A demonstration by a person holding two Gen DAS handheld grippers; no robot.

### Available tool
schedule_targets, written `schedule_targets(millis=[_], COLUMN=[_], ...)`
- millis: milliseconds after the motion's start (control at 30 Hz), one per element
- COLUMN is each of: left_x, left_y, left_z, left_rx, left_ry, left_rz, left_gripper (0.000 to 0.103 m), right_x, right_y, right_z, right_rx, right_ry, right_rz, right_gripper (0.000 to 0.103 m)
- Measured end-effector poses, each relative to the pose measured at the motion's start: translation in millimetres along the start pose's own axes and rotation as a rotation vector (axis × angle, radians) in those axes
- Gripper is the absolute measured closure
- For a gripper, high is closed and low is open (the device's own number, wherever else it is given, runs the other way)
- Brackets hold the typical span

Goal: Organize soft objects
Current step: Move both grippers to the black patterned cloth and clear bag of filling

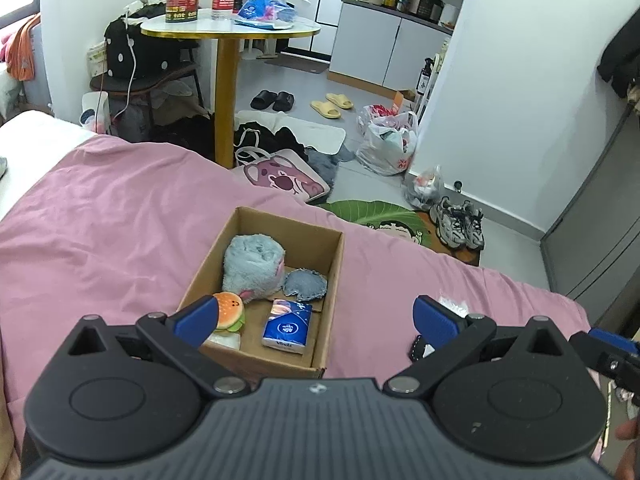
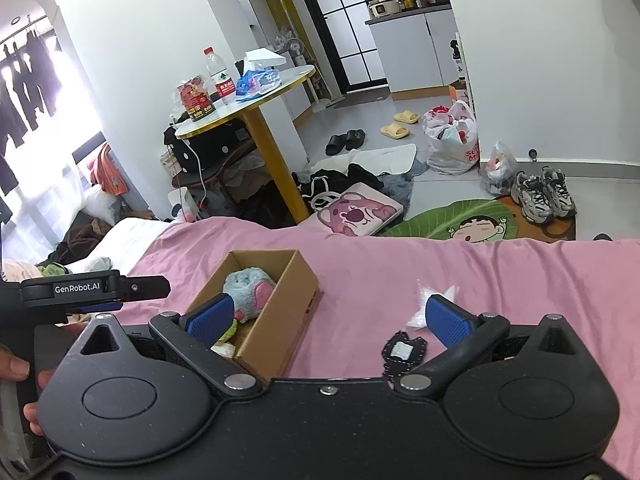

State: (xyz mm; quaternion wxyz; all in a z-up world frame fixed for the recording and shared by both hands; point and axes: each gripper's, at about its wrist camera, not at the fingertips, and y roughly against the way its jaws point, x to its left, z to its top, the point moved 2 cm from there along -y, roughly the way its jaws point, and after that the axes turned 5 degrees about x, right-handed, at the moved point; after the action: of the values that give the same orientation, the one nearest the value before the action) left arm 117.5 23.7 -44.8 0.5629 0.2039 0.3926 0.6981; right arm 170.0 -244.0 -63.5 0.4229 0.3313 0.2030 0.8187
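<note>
An open cardboard box [image 1: 334, 264] [image 2: 298, 280] sits on the pink bedspread [image 1: 100, 232] [image 2: 380, 272]. Inside lie a fluffy blue plush [image 1: 250, 260] [image 2: 248, 284], a burger toy [image 1: 230, 312], a denim patch [image 1: 306, 282] and a blue tissue pack [image 1: 287, 326]. My left gripper [image 1: 316, 316] hovers open above the box's near end, holding nothing. My right gripper [image 2: 328, 318] is open too, to the right of the box. A small black-edged pouch [image 2: 404, 354] [image 1: 418, 348] and a crinkled clear wrapper [image 2: 420, 312] [image 1: 452, 304] lie on the bedspread by its right finger.
Beyond the bed's far edge stand a gold-legged round table [image 1: 228, 30] [image 2: 256, 114] with bottles and bags, a pink bear bag [image 1: 280, 178] [image 2: 352, 212], plastic bags [image 1: 388, 140], sneakers [image 2: 544, 194] and slippers on the floor. A hand [image 2: 16, 368] shows at the left.
</note>
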Motion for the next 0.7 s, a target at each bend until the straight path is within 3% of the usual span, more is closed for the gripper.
schedule_targets(millis=[267, 700], left_x=[-20, -52], left_y=[0, -23], left_z=[-4, -14], left_rx=[-0.016, 0.002], left_ry=[-0.016, -0.037], left_rz=[0.015, -0.029], left_gripper=[0.001, 0.003], right_x=[-17, -57], right_y=[11, -1], right_z=[1, 3], right_rx=[-0.006, 0.013], right_ry=[-0.007, -0.077], right_rz=[0.001, 0.001], right_gripper=[0.000, 0.001])
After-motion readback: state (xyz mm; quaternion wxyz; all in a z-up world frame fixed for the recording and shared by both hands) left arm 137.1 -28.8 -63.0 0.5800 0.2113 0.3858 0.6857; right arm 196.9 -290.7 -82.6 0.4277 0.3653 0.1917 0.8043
